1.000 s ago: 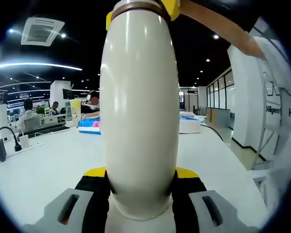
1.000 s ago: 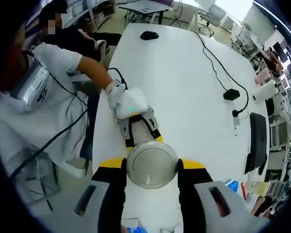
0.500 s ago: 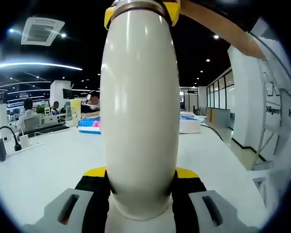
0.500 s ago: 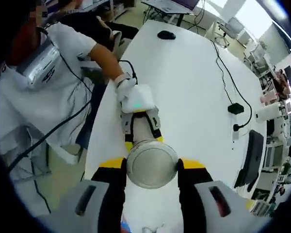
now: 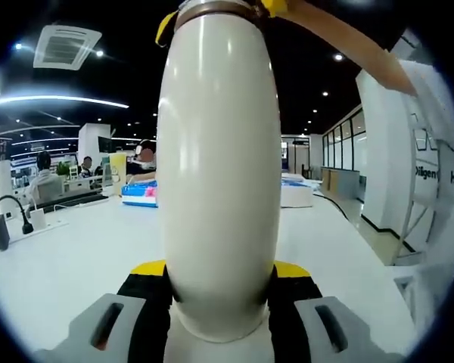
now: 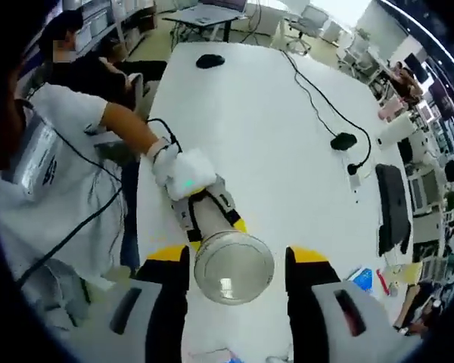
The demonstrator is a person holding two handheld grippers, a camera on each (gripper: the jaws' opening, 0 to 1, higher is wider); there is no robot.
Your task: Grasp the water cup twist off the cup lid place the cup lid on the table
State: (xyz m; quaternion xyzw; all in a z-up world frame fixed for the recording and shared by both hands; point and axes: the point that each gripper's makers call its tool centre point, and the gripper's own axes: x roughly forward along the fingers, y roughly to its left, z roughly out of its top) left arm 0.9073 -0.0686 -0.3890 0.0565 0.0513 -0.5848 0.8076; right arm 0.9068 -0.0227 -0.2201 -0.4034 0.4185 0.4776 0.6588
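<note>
A long white bench [image 6: 265, 144] runs away from the camera in the right gripper view, its surface glossy and mostly bare. Near its far end lies a dark computer mouse [image 6: 210, 61]. Along the right side a black cable [image 6: 310, 94] trails down to a dark plug block [image 6: 342, 141], and further along that edge lies a black keyboard [image 6: 392, 208]. In the left gripper view the same white bench [image 5: 83, 257] stretches toward the room — at its far left sits a white power strip [image 5: 38, 221] with a black cable arching into it, and further back a blue and pink box [image 5: 140, 193] and a low white container [image 5: 295, 195] rest on the surface.
</note>
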